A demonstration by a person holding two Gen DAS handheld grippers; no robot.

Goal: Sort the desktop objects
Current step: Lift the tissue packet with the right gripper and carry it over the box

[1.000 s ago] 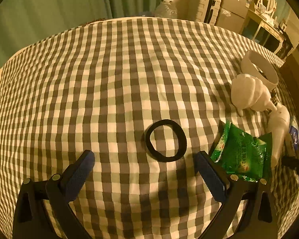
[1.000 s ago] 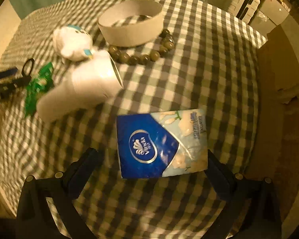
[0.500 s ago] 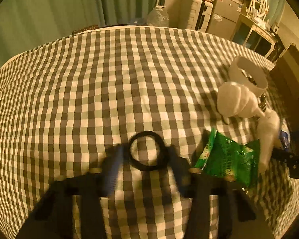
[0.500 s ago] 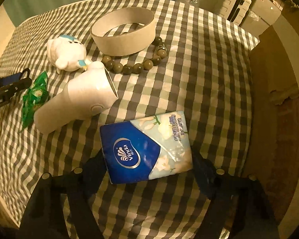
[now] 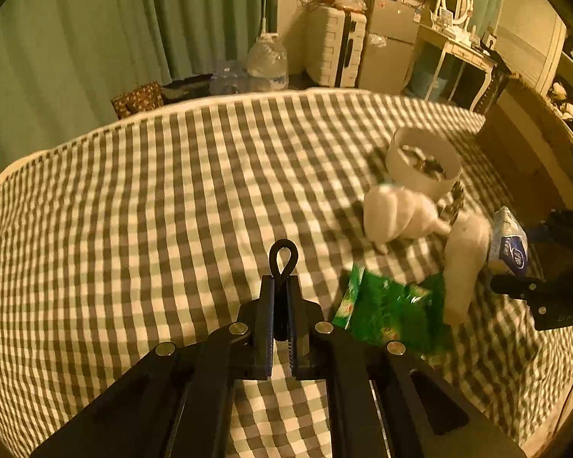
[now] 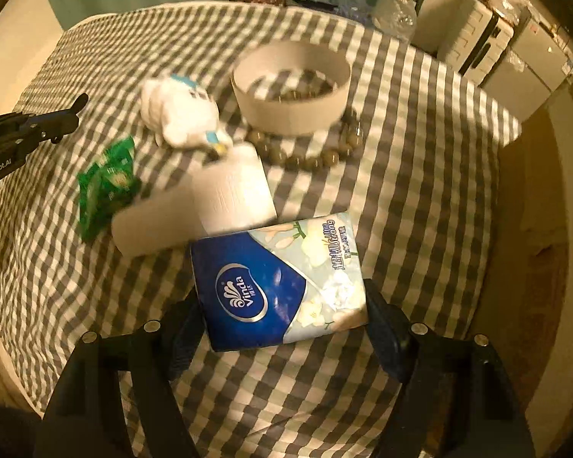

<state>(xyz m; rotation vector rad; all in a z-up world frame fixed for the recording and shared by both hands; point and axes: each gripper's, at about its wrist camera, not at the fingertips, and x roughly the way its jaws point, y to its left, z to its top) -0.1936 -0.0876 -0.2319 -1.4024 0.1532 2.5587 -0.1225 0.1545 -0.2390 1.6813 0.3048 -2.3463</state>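
The left gripper [image 5: 282, 286] clenches the hair tie [image 5: 283, 258], its loop poking toward 12 o'clock; the right gripper [image 6: 284, 305] grasps the tissue pack [image 6: 279, 280] crosswise, with the white ring [image 6: 291, 87] at 12 o'clock.

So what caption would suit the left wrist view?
Left tongs pinch a black elastic hair band flat above the green-checked tablecloth.

Glossy plastic tissue pack [image 6: 282, 282], woven checked cloth [image 5: 172, 210]

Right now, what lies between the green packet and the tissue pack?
The white bottle, lying on its side between the green packet and the tissue pack; clearest in the right wrist view.
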